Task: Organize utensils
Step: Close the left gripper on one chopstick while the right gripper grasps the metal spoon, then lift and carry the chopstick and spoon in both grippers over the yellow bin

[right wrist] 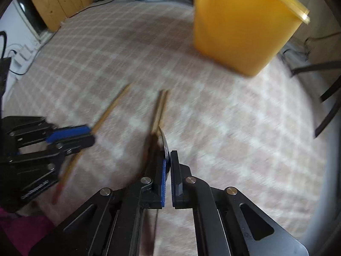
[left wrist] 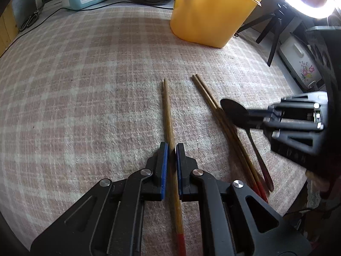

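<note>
Left wrist view showed the left gripper (left wrist: 171, 149) with its blue pads closed on a single wooden chopstick (left wrist: 167, 106), which lay along the checked pink cloth (left wrist: 85, 85) and pointed toward the far edge. Just beside it, on the right, a pair of chopsticks (left wrist: 207, 98) lay together on the cloth, their red ends near the close edge. A dark metal spoon (left wrist: 232, 111) crossed over this pair; its bowl was lifted toward the far side and its handle ran down to the cloth. The right gripper (left wrist: 259, 119) was closed on the spoon close to its bowl.

In the right wrist view, which was blurred, the right gripper (right wrist: 168, 162) had its blue pads pressed on the thin edge of the spoon (right wrist: 165, 143), and the left gripper (right wrist: 90, 134) held the single chopstick (right wrist: 113, 104) at the left.

A yellow plastic container (left wrist: 211, 15) stood near the far right corner of the cloth, with thin sticks rising from it in the right wrist view. No writing could be read; only a flower picture was seen on a white appliance (left wrist: 298, 61) beyond the right edge.
</note>
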Tool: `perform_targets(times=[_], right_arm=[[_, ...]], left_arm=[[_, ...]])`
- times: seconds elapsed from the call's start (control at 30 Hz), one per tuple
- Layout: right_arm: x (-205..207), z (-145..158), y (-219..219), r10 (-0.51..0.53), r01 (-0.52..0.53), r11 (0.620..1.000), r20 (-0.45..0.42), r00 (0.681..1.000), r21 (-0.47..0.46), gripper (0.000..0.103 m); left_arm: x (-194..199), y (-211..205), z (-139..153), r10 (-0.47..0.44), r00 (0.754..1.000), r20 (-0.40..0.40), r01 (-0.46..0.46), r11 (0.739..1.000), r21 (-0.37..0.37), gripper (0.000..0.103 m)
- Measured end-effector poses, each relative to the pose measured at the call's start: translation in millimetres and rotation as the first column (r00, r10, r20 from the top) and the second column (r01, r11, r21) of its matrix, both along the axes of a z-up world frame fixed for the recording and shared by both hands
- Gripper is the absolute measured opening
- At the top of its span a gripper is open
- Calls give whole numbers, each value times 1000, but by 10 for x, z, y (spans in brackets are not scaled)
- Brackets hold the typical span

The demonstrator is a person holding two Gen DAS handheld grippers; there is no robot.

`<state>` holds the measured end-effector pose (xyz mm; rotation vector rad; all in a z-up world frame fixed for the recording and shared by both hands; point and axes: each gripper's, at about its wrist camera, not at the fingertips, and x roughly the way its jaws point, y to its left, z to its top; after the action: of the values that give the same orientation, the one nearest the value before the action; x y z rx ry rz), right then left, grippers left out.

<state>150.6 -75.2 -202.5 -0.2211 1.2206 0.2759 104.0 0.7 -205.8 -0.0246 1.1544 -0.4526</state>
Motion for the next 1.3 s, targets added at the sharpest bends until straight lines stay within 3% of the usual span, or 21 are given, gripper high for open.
perform_targets(times=[0.1,0.2,0.43,0.8,1.3], right_arm=[[-18,-83,82,20,-20,999,16,1000,-39,2],[-10,-107,48,-17,17,1000,19,1000,1,2],[-98,28,-270,-81,75,988,36,996,131,2],[-372,542,-742,-168,117,952,162,972,283,2],[-537,1330,-1032,-256,100,915,371,893,390,2]], left_arm=[[34,2,-10,11,1000,-4,-11,1000,-9,6],[140,-52,-14,-6,1000,7,6,1000,-2,5],[237,102,111,50,999,-18,-52,993,-104,4],[190,134,572,73,995,70,-63,988,-144,4],[209,-68,1473,42,962,269,11,981,-191,4]])
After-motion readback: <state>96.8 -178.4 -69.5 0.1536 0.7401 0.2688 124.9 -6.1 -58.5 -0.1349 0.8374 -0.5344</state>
